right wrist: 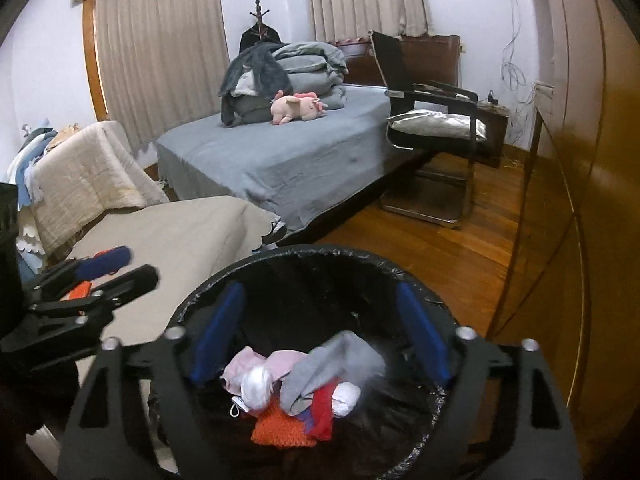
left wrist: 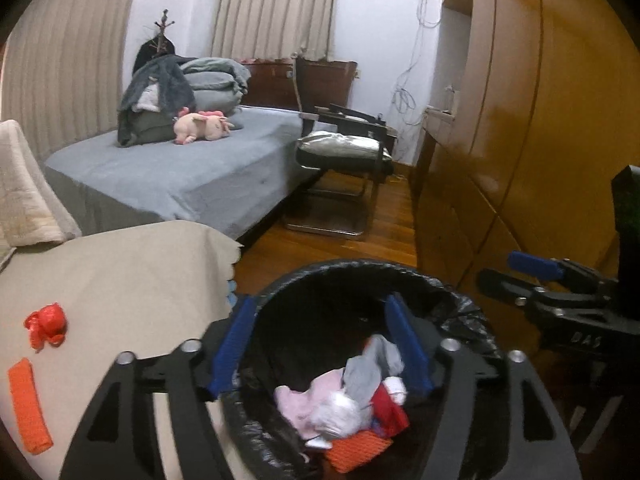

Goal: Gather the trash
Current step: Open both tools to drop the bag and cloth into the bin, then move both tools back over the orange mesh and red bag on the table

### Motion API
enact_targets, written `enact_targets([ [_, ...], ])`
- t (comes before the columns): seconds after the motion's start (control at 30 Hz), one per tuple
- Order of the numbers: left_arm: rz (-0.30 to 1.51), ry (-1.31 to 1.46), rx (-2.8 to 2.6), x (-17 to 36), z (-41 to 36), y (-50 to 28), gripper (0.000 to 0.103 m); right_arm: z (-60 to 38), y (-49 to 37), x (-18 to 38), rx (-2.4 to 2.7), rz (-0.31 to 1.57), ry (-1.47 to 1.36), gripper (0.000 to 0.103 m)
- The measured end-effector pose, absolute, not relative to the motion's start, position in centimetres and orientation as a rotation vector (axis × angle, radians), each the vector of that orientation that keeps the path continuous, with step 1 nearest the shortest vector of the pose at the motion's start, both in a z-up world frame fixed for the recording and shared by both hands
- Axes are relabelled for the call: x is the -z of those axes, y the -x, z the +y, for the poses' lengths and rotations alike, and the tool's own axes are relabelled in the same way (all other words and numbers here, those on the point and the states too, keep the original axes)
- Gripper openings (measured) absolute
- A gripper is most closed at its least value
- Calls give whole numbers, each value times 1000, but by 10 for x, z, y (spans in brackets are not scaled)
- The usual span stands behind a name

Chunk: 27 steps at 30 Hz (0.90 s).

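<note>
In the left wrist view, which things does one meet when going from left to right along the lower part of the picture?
orange knitted strip → red crumpled bag, both on the beige cloth → left gripper open over the trash bin → right gripper at the right edge.

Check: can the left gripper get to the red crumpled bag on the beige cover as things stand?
Probably yes. The left gripper is open over the bin, and the red bag lies uncovered on the beige cover to its left, nothing between.
</note>
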<state>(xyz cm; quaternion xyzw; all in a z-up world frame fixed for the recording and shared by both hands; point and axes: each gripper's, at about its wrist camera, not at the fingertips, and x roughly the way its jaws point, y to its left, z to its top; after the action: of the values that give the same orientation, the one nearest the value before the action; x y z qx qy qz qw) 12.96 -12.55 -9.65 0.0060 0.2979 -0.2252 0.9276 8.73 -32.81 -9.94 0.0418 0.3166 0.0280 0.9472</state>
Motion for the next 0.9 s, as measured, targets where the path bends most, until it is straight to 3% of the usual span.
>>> enact_targets([
  [0.03, 604, -13, 446, 95, -120, -128, 80, -328, -87, 98, -50, 641, -85, 94],
  [0.33, 563, 21, 333, 75, -71, -122, 96, -304, -92, 81, -78, 625, -115, 97],
  [0.9, 517, 69, 124, 62, 25, -103, 97, -224, -110, 57, -189, 589, -67, 98],
])
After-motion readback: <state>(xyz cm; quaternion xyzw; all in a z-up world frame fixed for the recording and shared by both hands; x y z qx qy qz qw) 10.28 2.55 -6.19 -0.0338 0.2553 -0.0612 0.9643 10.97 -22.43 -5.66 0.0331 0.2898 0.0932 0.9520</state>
